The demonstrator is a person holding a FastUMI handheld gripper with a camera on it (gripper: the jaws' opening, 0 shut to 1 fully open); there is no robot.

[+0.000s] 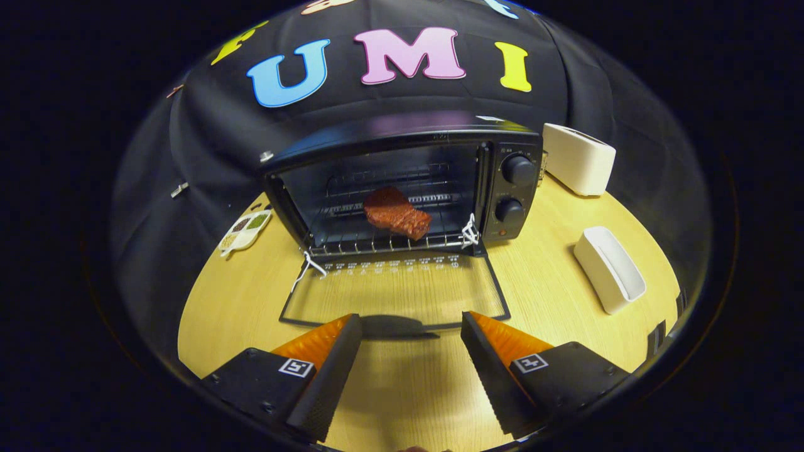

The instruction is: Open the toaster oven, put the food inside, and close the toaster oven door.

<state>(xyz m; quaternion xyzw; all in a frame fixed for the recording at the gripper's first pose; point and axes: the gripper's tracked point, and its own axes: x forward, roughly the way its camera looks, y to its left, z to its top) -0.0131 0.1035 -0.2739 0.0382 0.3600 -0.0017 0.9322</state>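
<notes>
- The toaster oven [402, 182] sits at the back of the wooden table [540, 295], close to the black cloth wall.
- Its glass door [392, 292] is folded all the way down and lies flat on the table, so the front of the oven is wide open.
- The food is a brown piece of meat [397, 212]. It looks like a toy steak. It rests on the wire rack [383, 242] inside the oven, near the middle, a little way in from the front edge.
- So the food is already in its place. I think the job left to do is to shut the door.
- The gripper [411, 326] is open. Its two fingers stand apart and hold nothing.
- The fingers [333, 351] are low over the table. Their tips sit at the near edge of the flat door, one toward each side of that edge.
- I think they are there so they can get under the door's edge and lift it up. I cannot tell if they touch it yet.
- The door's dark handle bar [402, 326] lies between the two fingertips. That is the part to push or lift.
- Two round knobs [514, 188] are on the right side of the oven. They are away from the door, so they should not get in the way.
- A white toaster [578, 158] stands behind and to the right of the oven.
- A white tray [609, 270] lies on the table to the right, well apart from the door.
- A small dish with little piles of food [246, 229] sits to the left of the oven.
- White string [311, 263] is tied at both front corners of the rack. It could catch when the door swings up, so a slow lift seems best.
</notes>
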